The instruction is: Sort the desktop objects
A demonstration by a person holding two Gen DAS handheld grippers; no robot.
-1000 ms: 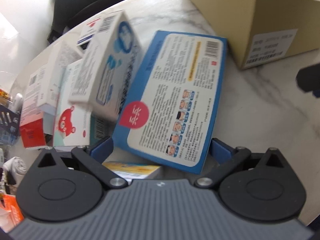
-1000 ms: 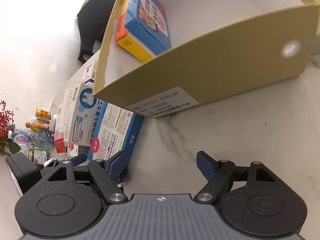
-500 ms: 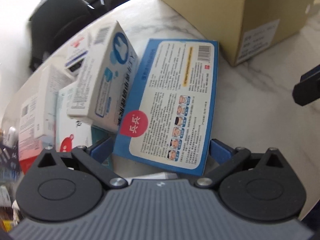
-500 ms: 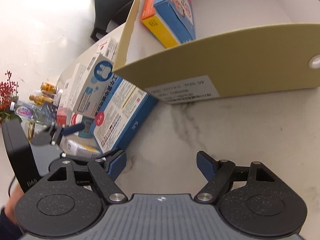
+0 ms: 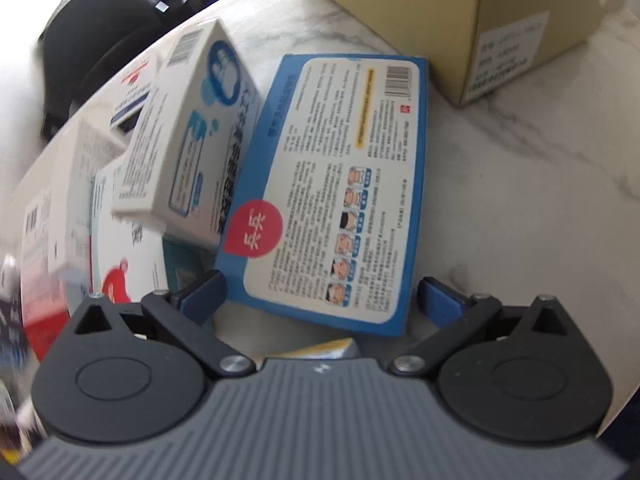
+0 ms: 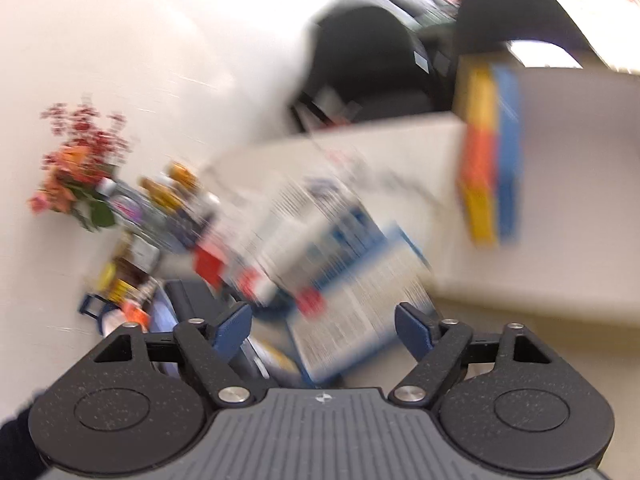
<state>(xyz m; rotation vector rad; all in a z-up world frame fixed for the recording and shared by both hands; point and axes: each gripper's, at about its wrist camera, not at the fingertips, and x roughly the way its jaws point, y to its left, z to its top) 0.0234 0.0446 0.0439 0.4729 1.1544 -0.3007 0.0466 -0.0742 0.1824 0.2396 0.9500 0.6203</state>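
Glossy flat blue box (image 5: 336,184) on veined marble table (image 5: 520,184), its near end between left gripper (image 5: 320,300) wide-spread jaws, untouched, right gripper (image 6: 322,328) jaws opening, empty, blurred cardboard carton (image 5: 520,20) nearby

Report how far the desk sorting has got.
Done: one blue-and-yellow box stands inside the carton. In hand: nothing; the left gripper straddles the blue box without gripping it, and the right gripper is empty, opening. Left: the blue box, white box and the pile beside them.
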